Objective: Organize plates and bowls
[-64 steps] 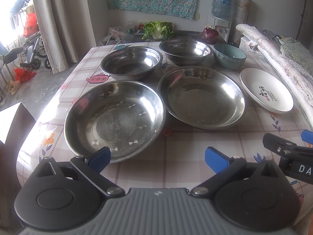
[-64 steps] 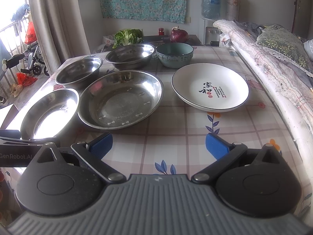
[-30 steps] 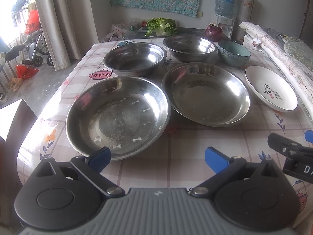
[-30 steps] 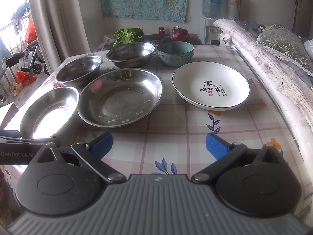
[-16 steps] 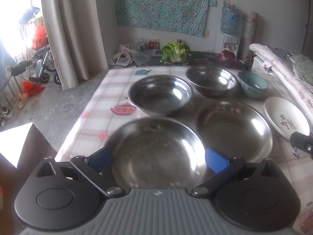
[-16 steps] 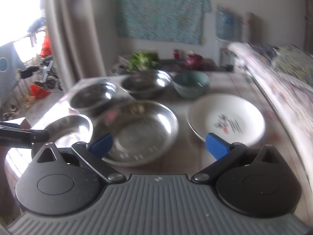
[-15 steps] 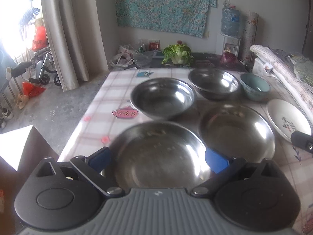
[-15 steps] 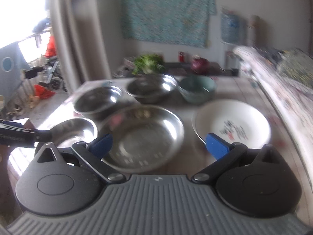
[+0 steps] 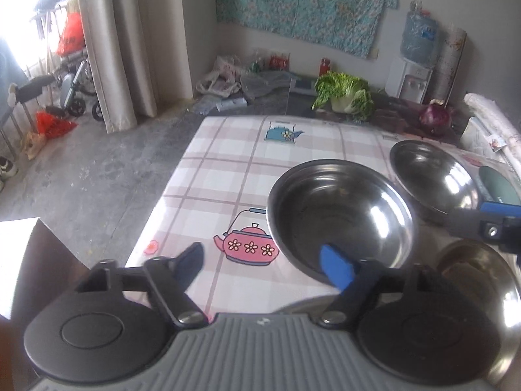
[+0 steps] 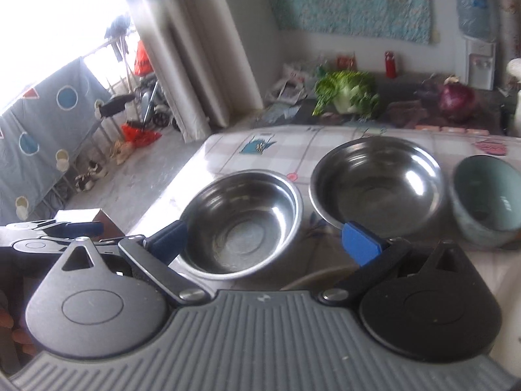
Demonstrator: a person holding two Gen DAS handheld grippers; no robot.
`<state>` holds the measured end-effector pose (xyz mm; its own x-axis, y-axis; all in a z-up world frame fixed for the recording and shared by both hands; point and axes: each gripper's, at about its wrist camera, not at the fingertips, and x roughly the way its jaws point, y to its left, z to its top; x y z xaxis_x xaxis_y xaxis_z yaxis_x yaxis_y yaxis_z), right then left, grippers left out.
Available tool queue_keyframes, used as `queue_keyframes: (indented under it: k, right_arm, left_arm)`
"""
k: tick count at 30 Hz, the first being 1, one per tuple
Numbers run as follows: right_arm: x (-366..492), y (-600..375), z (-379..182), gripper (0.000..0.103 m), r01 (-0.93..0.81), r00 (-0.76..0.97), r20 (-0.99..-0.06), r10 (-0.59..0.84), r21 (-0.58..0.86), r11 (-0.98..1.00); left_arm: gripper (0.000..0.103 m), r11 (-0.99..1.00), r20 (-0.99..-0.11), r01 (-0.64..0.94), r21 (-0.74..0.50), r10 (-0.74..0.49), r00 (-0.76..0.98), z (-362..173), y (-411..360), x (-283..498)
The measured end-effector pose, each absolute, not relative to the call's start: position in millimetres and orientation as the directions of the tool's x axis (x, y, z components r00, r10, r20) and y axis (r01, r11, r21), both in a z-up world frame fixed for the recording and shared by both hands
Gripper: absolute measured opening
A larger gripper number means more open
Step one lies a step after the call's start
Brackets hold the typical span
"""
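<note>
Two deep steel bowls stand at the far side of the table: the left bowl (image 9: 338,215) (image 10: 242,223) and the right bowl (image 9: 433,179) (image 10: 376,182). A teal ceramic bowl (image 10: 488,202) sits right of them. My left gripper (image 9: 263,265) is open and empty, above the table just left of the left bowl. My right gripper (image 10: 260,241) is open and empty, over the near rim of the left bowl; its tip shows in the left wrist view (image 9: 498,208). A wide steel plate (image 9: 488,280) lies low at the right, partly hidden.
The checked tablecloth (image 9: 228,169) ends at the left edge, with floor beyond. A cabbage (image 9: 345,96) and a purple cabbage (image 9: 434,117) sit on the dark counter behind. A curtain (image 9: 123,42) hangs at the left. A white plate rim (image 10: 312,277) peeks under my right gripper.
Both grippers moved forward and up over the table, from the near edge to the far bowls. The wide steel plates and white plate dropped mostly out of view. Both stay open.
</note>
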<state>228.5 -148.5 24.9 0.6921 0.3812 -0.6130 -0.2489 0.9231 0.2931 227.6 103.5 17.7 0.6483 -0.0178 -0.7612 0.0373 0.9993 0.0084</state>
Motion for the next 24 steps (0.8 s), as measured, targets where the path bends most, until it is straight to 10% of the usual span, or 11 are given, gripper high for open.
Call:
queue_keyframes:
  k: [7,11,18,24]
  right_arm:
    - [275,-129,-11,0.086,-0.226,0.622,-0.695,0.361,0.282,0.932]
    - [293,-126,-27,0.060,-0.210,0.587,-0.732,0.346,0.275,0.938]
    - [300,-130,-43,0.026,-0.204,0.544,-0.759,0.358,0.294,0.934]
    - [305,-123,-45,0.017,-0.245,0.516,-0.746,0.422,0.344,0.906]
  left_arm:
    - [0.049,0.999,-0.790,0.026,0.043,0.018,0.612,-8,95,270]
    - [0.032,0.999,-0.815,0.029,0.029,0.007,0.579,-20,95,283]
    - [0.024,1.000,-0.824,0.009,0.002,-0.003,0.567,-19,110,283]
    - [0.027,1.000,-0.831,0.010,-0.026,-0.027,0.555,-19,122,283]
